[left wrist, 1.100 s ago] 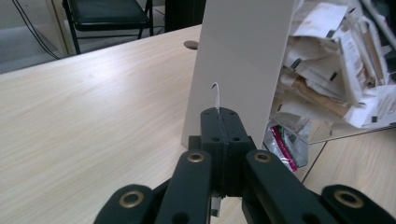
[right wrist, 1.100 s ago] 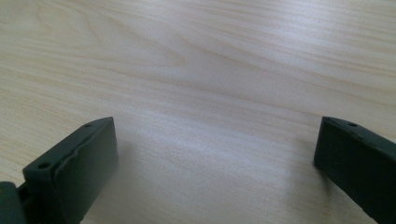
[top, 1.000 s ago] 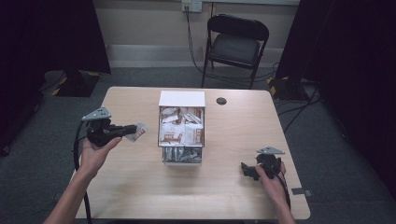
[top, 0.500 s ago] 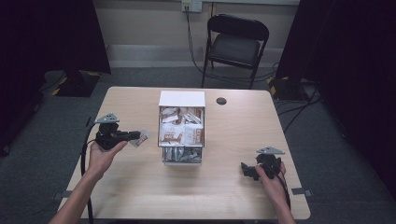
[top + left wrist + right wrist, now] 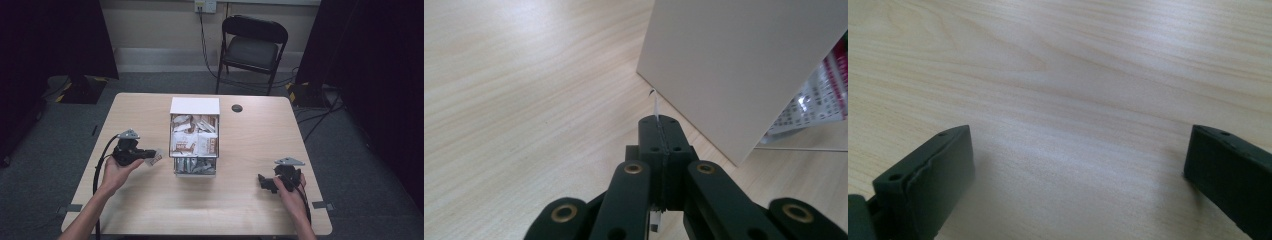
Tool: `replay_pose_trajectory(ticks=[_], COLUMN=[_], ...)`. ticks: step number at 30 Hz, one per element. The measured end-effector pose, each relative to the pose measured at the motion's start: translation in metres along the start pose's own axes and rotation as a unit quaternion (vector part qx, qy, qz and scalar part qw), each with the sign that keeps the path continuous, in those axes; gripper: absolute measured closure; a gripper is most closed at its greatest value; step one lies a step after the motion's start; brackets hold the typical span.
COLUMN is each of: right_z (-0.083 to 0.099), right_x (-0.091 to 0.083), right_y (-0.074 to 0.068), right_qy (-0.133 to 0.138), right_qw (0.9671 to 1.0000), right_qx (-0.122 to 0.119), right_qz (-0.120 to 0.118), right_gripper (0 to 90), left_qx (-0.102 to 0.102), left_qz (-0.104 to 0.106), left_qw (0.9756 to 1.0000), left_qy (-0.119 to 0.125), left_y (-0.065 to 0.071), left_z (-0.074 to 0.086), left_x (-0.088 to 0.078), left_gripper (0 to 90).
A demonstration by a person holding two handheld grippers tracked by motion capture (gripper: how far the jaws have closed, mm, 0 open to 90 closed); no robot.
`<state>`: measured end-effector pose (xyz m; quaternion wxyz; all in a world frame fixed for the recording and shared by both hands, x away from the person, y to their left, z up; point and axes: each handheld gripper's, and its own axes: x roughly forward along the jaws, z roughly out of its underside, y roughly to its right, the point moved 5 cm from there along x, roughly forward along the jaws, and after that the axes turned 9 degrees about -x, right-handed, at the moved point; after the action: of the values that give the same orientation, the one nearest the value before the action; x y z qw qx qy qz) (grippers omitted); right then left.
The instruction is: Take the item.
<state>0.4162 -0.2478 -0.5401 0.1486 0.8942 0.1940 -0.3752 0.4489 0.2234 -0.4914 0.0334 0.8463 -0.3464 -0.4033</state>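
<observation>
We note the table (image 5: 150, 210) with a box (image 5: 195, 106) standing at its middle, packets (image 5: 192, 142) stacked in it. Behind the box to the right, a round cap (image 5: 237, 108) sits on the tabletop. Left of the box we find the left gripper (image 5: 149, 155), a thin packet (image 5: 156, 157) pinched between its jaws, just beside the box wall. The right gripper (image 5: 261, 180) rests on the table well right of the box, nearer the front edge. A chair (image 5: 252, 50) stands behind the table.
</observation>
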Motion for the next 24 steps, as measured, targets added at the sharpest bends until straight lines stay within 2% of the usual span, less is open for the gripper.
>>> replay_pose_trajectory(ticks=[2, 4, 7, 9, 12, 15, 18, 23, 24], right_z=[0.000, 0.000, 0.000, 0.000, 0.000, 0.000, 0.000, 0.000, 0.000], right_x=[0.000, 0.000, 0.000, 0.000, 0.000, 0.000, 0.000, 0.000, 0.000], right_y=[0.000, 0.000, 0.000, 0.000, 0.000, 0.000, 0.000, 0.000, 0.000], right_qy=[0.000, 0.000, 0.000, 0.000, 0.000, 0.000, 0.000, 0.000, 0.000], right_qw=[1.0000, 1.0000, 1.0000, 1.0000, 1.0000, 1.0000, 1.0000, 1.0000, 1.0000], right_qx=[0.000, -0.001, -0.001, -0.001, -0.001, -0.001, -0.001, -0.001, -0.001], right_qz=[0.000, -0.001, -0.001, -0.001, -0.001, -0.001, -0.001, -0.001, -0.001], right_gripper=[0.0, 0.0, 0.0, 0.0, 0.0, 0.0, 0.0, 0.0, 0.0], left_qx=[-0.001, 0.007, 0.009, 0.021, 0.020, 0.007, 0.003, 0.002, 0.005], left_qz=[0.004, -0.005, -0.004, -0.019, -0.023, -0.019, -0.019, -0.019, -0.025], left_qw=[1.0000, 0.9999, 0.9998, 0.9992, 0.9989, 0.9990, 0.9989, 0.9989, 0.9987], left_qy=[-0.001, -0.013, -0.019, -0.028, -0.036, -0.040, -0.043, -0.042, -0.044], left_y=[0.001, 0.003, 0.003, 0.002, -0.002, -0.004, -0.005, -0.005, -0.007], left_z=[0.001, 0.003, 0.005, 0.008, 0.013, 0.015, 0.017, 0.017, 0.018], left_x=[0.003, 0.009, 0.013, 0.019, 0.023, 0.026, 0.030, 0.032, 0.033], left_gripper=[90.0, 90.0, 90.0, 90.0, 90.0, 90.0, 90.0, 89.3, 87.7])
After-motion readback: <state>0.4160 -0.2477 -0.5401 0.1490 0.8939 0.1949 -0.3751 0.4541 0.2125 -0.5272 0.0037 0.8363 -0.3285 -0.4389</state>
